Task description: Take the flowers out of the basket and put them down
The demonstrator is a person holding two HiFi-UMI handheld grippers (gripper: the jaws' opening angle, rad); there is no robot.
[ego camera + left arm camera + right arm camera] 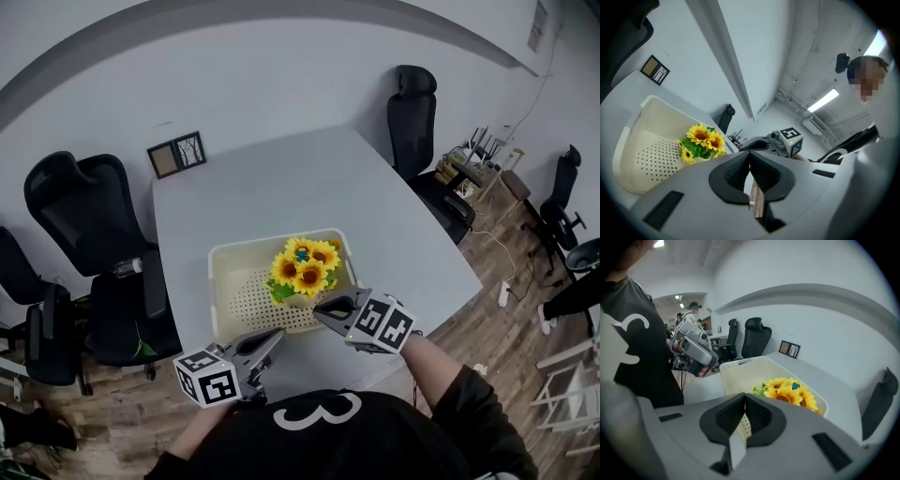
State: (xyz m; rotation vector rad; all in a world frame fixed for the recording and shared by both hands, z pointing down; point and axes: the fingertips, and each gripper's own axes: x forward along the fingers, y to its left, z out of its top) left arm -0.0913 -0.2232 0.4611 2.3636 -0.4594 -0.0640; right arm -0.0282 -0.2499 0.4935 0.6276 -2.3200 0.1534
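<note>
A bunch of yellow sunflowers point(305, 265) stands in the right half of a cream perforated basket point(234, 281) on the white table point(281, 187). My right gripper point(323, 307) hovers just at the basket's near right rim, below the flowers, shut and empty. My left gripper point(274, 337) is off the basket's near edge, also shut with nothing in it. The left gripper view shows the sunflowers point(701, 140) inside the basket point(637, 136) and the right gripper point(757, 143) beyond. In the right gripper view the sunflowers point(787, 392) sit close ahead in the basket point(740, 369).
Two small picture frames point(176, 155) lean at the table's far left corner. Black office chairs stand at the left point(84, 216) and the far right point(412, 112). The table's near edge runs just under both grippers, with wooden floor beyond.
</note>
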